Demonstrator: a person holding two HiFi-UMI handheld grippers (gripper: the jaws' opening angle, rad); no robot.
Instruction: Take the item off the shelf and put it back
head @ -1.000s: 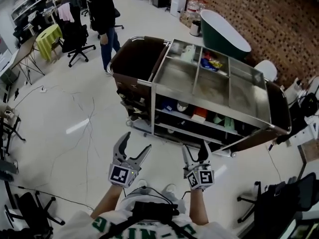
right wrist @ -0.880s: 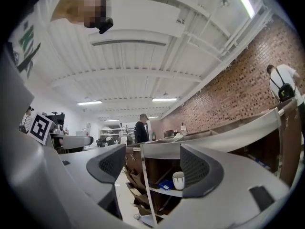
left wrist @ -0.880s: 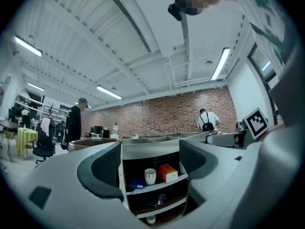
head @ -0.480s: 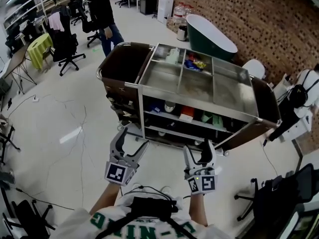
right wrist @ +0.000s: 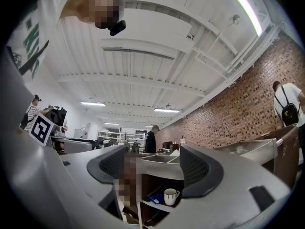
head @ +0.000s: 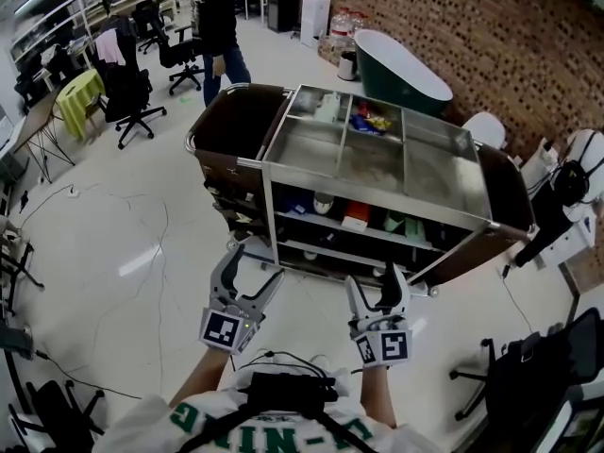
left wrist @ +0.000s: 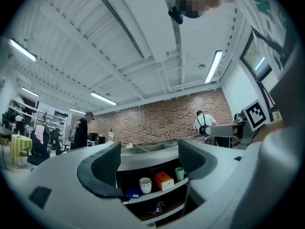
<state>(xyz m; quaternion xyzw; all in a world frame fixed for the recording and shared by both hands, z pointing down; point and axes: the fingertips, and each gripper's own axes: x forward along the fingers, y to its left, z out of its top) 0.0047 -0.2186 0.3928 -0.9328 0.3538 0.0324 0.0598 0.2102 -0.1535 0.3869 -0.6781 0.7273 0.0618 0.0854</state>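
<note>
Left gripper [head: 257,267] and right gripper [head: 375,286] hang short of the cart [head: 373,194], jaws spread with nothing between them. Its shelf [head: 311,223], at 12 o'clock, holds a white cup [left wrist: 145,185], orange box [left wrist: 163,180] and green cup [left wrist: 179,173]. This fits an item awaiting pickup or one already returned; either way, any movement near the shelf should stay clear of the neighbouring items.

An open lab workroom is showing: office chairs [head: 127,88] are standing around, cables [head: 167,225] are trailing over the floor [head: 94,281], a brick wall [head: 528,36] is running alongside.
</note>
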